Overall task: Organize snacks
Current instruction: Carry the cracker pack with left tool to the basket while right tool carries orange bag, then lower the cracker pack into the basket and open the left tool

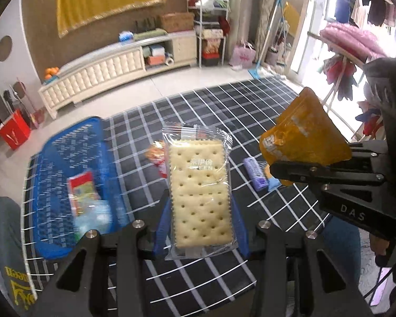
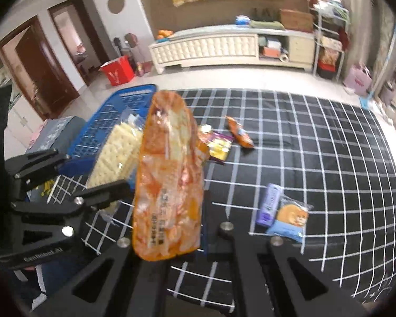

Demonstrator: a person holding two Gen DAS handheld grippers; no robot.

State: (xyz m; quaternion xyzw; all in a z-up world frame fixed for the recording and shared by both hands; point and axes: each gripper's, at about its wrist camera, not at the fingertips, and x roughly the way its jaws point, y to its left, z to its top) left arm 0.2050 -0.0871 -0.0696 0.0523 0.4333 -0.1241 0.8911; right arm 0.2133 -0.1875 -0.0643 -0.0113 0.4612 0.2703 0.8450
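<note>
My left gripper is shut on a clear-wrapped cracker pack, blue pads pressing both its long sides, above the black grid-patterned cloth. To its right, my right gripper is shut on an orange snack packet. In the right wrist view that orange packet stands upright in my right gripper, with the left gripper and its cracker pack at the left. A blue basket with several snacks inside sits at the cloth's left edge.
Loose snacks lie on the cloth: a purple pack beside a light-blue cookie pack, a purple-yellow packet and an orange packet. A grey box sits left of the basket. A cream cabinet stands beyond.
</note>
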